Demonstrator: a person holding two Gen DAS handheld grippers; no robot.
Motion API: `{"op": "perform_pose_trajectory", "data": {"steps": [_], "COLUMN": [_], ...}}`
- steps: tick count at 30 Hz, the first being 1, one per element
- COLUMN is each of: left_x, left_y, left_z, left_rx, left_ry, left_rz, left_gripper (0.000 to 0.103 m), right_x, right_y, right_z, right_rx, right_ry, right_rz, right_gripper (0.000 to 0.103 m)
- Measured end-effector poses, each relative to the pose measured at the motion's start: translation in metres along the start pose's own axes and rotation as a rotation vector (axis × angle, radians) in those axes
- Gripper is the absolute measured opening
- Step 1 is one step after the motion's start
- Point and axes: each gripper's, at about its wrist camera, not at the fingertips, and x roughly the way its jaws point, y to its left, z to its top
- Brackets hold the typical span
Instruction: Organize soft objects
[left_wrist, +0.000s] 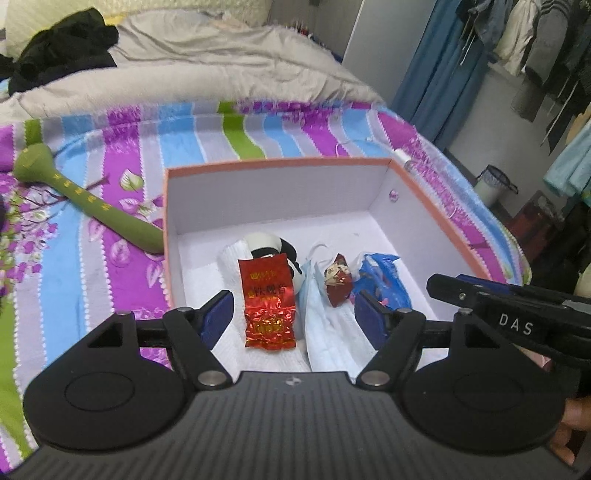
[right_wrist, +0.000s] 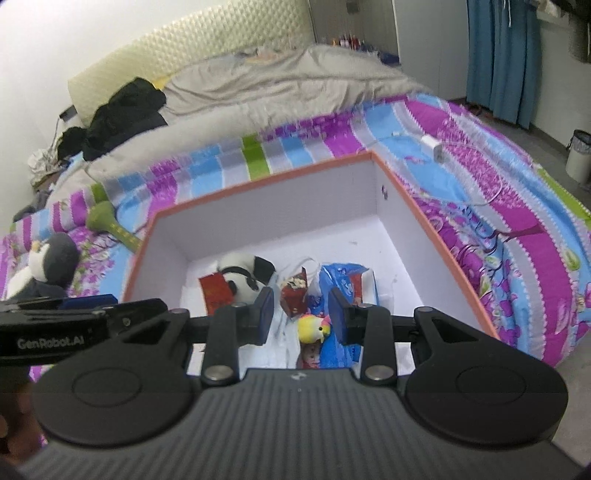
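Two grippers above the box (left_wrist: 280, 166) — left gripper (left_wrist: 295, 314) released, right gripper (right_wrist: 301, 317) parted, gripping nothing.

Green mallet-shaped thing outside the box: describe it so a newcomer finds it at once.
On the striped bedspread, look just left of the orange-rimmed box. The green mallet-shaped toy lies there, its thin end against the box wall; it alone is olive green with yellow marks along the handle.
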Motion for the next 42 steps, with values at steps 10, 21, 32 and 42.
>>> {"op": "perform_pose_trajectory", "data": {"steps": [10, 21, 32, 42], "left_x": [-0.085, -0.167, -0.212, -0.231], "left_y": [-0.006, -0.015, -0.012, -0.007], "left_z": [-0.017, -0.056, -0.089, -0.107], "left_rx": [0.008, 0.033, 0.035, 0.035], "left_ry": [-0.094, -0.168, -0.2, -0.206], "left_rz": [-0.008, -0.035, -0.033, -0.032], "left_gripper": [0.077, 0.077, 0.077, 0.077], "right_x": [-0.067, -0.138, -0.175, -0.184], "right_y": [0.022, 0.04, 0.058, 0.069], "right_z": [-0.011, -0.043, -0.067, -0.082], "right_rx": [-0.01, -0.016, -0.031, -0.036], "right_ry": [-0.09, -0.163, -0.197, -0.194], "right_rz": [0.018, 0.029, 0.06, 0.066], "right_gripper": [0.036, 0.036, 0.036, 0.036]}}
